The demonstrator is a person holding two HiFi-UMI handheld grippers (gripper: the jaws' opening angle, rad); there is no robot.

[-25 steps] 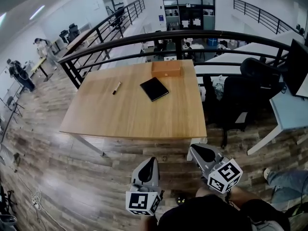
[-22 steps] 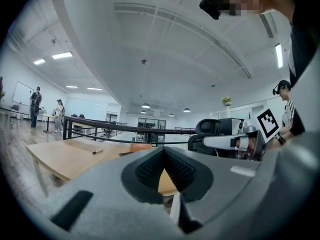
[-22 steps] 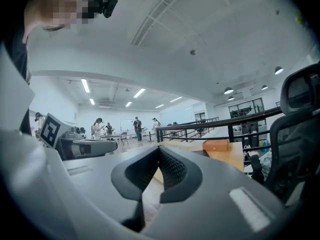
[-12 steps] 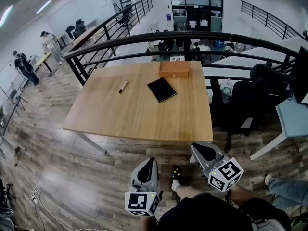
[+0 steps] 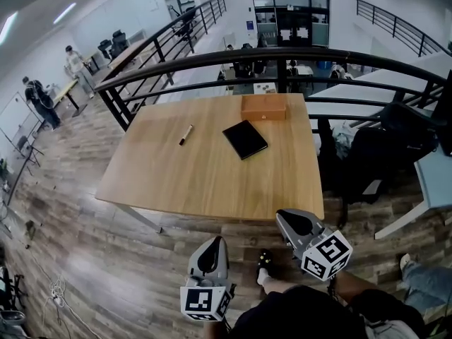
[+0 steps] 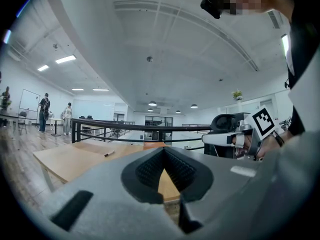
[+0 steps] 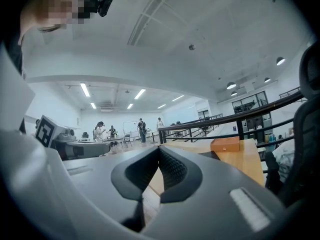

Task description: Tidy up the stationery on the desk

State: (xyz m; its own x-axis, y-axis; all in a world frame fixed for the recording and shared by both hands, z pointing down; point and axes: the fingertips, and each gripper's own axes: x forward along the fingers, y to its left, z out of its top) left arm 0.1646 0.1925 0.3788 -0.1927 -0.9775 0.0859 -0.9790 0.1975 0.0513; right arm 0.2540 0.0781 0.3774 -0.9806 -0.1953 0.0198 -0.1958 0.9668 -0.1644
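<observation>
A wooden desk (image 5: 205, 182) stands ahead of me. On it lie a marker pen (image 5: 186, 134) at the left, a black notebook (image 5: 245, 139) in the middle and a wooden box (image 5: 263, 107) at the far edge. My left gripper (image 5: 212, 250) and right gripper (image 5: 292, 222) hover over the floor short of the desk's near edge. Both are shut and hold nothing. The left gripper (image 6: 163, 151) view shows the marker pen (image 6: 109, 154) and the box (image 6: 155, 144) far off. The right gripper (image 7: 159, 149) view shows the box (image 7: 227, 144) on the desk's far end.
A black railing (image 5: 212, 62) runs behind the desk. Dark office chairs (image 5: 395, 143) stand to its right, beside another table (image 5: 438, 182). A person's shoe (image 5: 264, 260) is on the wooden floor between the grippers. People stand far off at the left (image 5: 34, 94).
The desk has come slightly closer and shifted right in the head view. A foot has stepped forward between the grippers. Both grippers stay shut.
</observation>
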